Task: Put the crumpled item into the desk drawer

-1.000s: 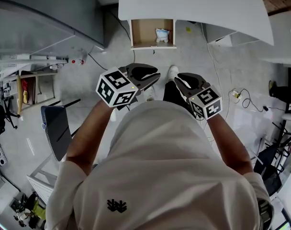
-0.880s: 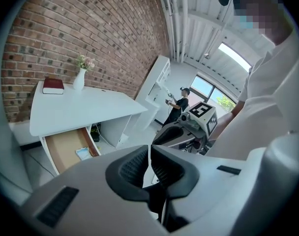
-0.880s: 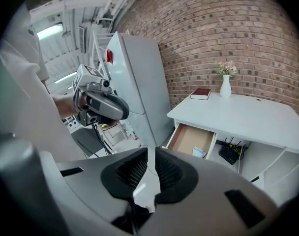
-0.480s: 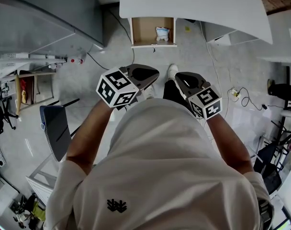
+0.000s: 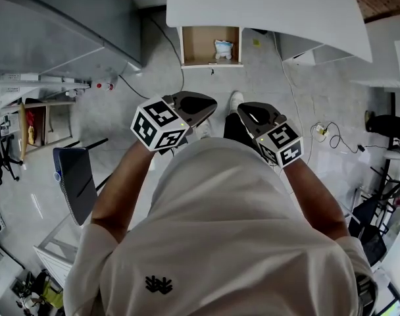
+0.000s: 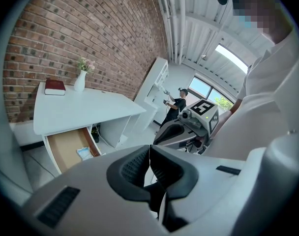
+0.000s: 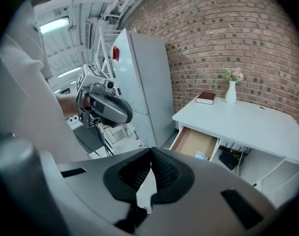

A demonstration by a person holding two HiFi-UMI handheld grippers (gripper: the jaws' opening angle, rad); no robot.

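Observation:
The desk drawer point(image 5: 199, 45) stands pulled out under the white desk point(image 5: 266, 8), and a pale crumpled item point(image 5: 223, 47) lies inside it at the right. The same drawer point(image 6: 66, 147) and crumpled item point(image 6: 83, 153) appear low on the left in the left gripper view, and the drawer point(image 7: 193, 142) with the crumpled item point(image 7: 202, 156) also appears in the right gripper view. My left gripper point(image 5: 212, 103) and right gripper point(image 5: 243, 111) are held at waist height, well back from the desk. Both are shut with nothing between the pads.
A tall grey cabinet point(image 5: 68, 25) stands left of the desk. A dark chair point(image 5: 75, 176) is on my left, and cables point(image 5: 331, 133) lie on the floor at right. A red book point(image 6: 55, 86) and a white vase point(image 6: 79, 81) sit on the desk. A person point(image 6: 178, 102) stands far off.
The left gripper's jaws have closed from slightly apart to fully shut. Both grippers stay at about the same place in front of my body.

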